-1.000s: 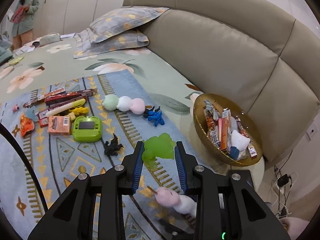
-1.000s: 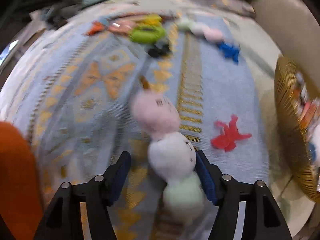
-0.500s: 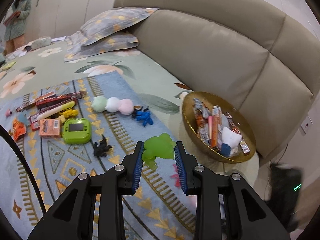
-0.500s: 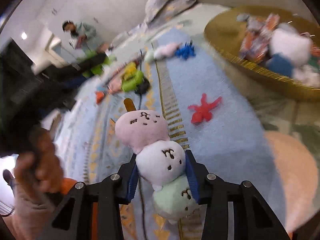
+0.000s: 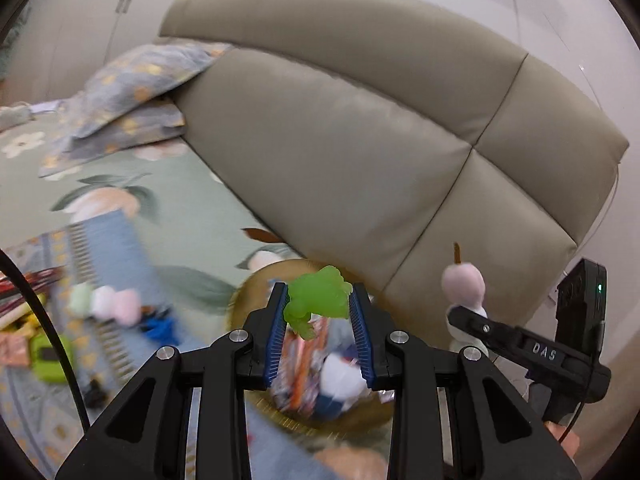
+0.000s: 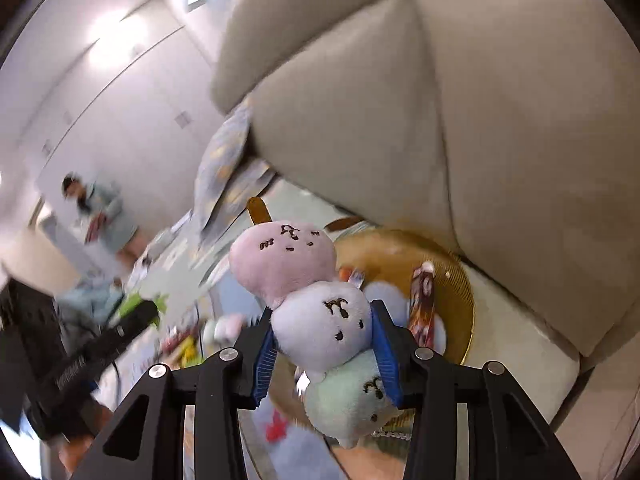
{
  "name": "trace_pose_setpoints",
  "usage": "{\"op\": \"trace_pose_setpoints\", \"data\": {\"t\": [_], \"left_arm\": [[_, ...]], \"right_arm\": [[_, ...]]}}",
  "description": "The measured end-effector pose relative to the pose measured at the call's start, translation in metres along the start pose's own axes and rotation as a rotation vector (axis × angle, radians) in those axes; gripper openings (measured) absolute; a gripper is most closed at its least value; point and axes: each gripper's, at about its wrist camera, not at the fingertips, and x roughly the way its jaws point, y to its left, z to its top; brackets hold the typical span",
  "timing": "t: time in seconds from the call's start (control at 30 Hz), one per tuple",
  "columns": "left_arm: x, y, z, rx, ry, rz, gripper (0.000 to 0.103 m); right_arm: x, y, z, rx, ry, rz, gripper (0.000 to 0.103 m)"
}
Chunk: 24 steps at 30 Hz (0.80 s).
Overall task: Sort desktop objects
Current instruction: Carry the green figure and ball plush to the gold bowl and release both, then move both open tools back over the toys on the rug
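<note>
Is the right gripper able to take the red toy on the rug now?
Probably not: the right gripper is already shut on the plush dango skewer, so nothing more fits until that is released; the red toy lies below.

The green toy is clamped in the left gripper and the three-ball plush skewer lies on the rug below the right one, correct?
Not quite. The green toy is clamped in the left gripper, but the plush skewer is not on the rug: the right wrist view shows the right gripper gripping its white middle ball, lifted above the gold basket.
</note>
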Motion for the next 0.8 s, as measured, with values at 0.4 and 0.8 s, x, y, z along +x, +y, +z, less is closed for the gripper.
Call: {"op": "trace_pose_setpoints", "data": {"t": [0.4,0.8], "left_arm": [[0.053,0.092,-0.025,-0.307,0.170,0.061,0.064],[-0.092,0.249,-0.064,-0.595,0.022,0.296,0.064]], "right_arm": [[0.036,-0.023,-0.003,-0.059,0.104,-0.119,0.064],[0.039,0.104,-0.105,-0.313,0.211,0.153,0.069]]}}
